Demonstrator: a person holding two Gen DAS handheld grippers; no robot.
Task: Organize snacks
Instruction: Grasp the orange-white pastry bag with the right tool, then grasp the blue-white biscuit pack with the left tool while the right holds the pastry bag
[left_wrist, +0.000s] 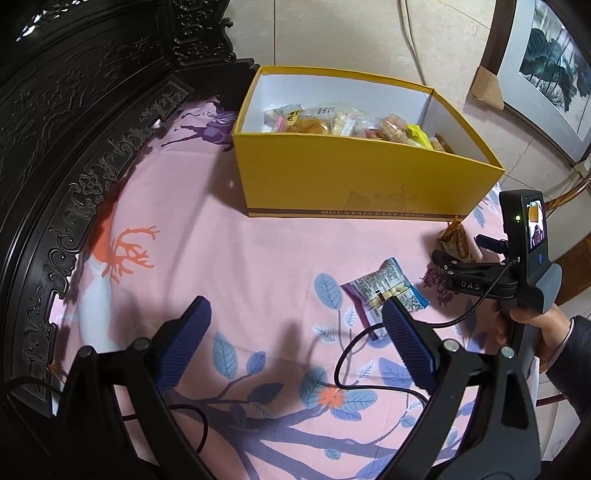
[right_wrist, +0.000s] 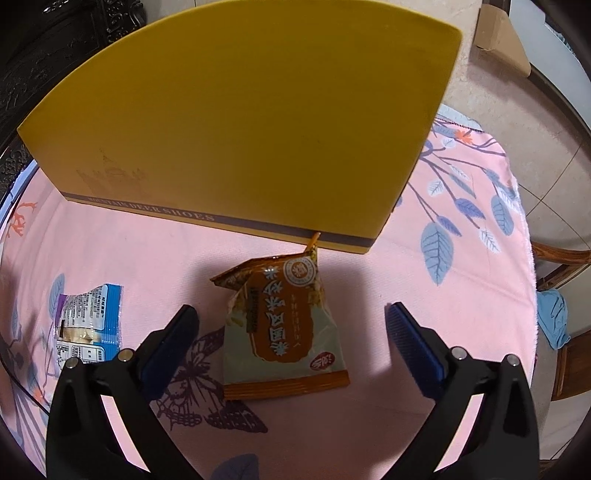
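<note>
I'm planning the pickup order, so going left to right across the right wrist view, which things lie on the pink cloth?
Blue and white snack packet → orange and green snack packet → crumpled light blue cloth beyond the pink floral tablecloth's right edge.

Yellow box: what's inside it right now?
The yellow box holds several clear-wrapped snack packets piled along its floor. Its front wall hides the near floor, so anything there can't be seen.
</note>
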